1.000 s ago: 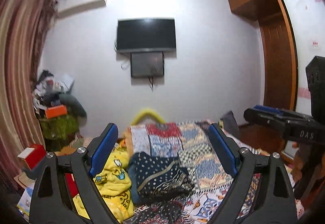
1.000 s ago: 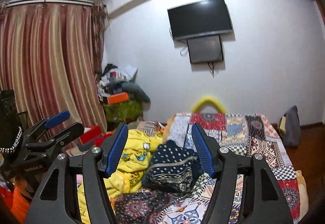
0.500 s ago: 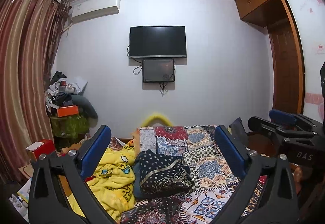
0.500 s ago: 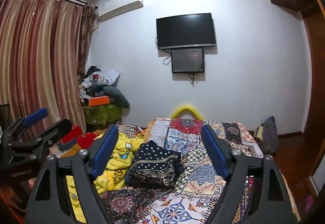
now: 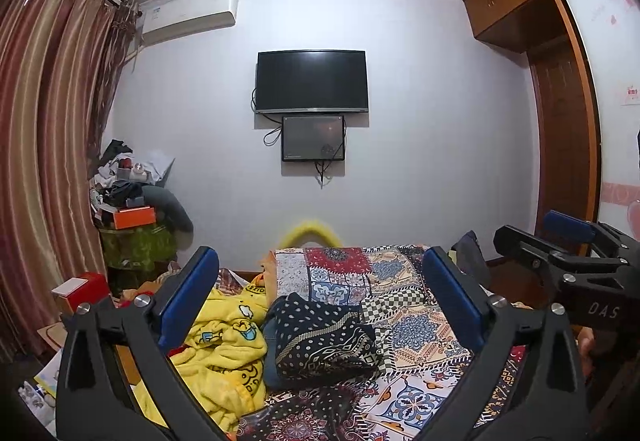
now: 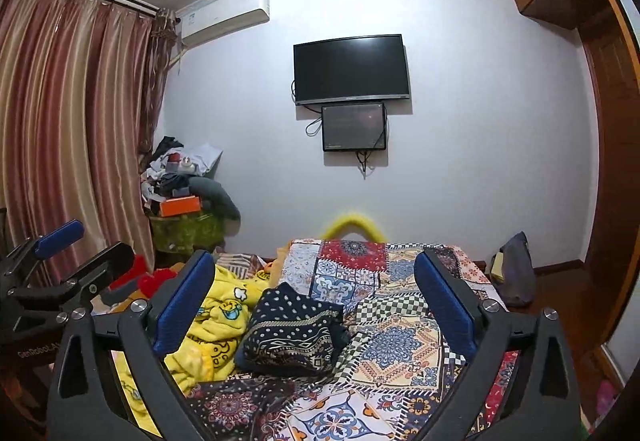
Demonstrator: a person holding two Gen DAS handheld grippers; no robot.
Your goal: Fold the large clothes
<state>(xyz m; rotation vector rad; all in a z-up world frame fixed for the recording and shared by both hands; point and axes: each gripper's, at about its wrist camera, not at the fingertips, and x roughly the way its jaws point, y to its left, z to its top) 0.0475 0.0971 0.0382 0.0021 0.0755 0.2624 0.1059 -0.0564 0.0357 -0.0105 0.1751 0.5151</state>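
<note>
A folded dark navy patterned garment [image 5: 320, 341] lies on the patchwork bed cover [image 5: 404, 313]; it also shows in the right wrist view [image 6: 292, 329]. A crumpled yellow cartoon garment [image 5: 224, 353] lies to its left, also in the right wrist view [image 6: 212, 325]. My left gripper [image 5: 320, 301] is open and empty, held above the bed, short of the clothes. My right gripper [image 6: 316, 301] is open and empty at a similar height. The right gripper appears at the right edge of the left wrist view [image 5: 568, 257], the left gripper at the left edge of the right wrist view [image 6: 60, 273].
A TV [image 5: 312, 81] and a smaller screen hang on the far wall. A cluttered green stand [image 5: 136, 241] with an orange box stands left by the striped curtains [image 5: 52, 161]. A wooden wardrobe [image 5: 560, 121] is at the right. A dark bag [image 6: 516, 269] sits beside the bed.
Both grippers have opened wider and tilted upward and back, so more wall and ceiling show. The clothes on the bed have not moved.
</note>
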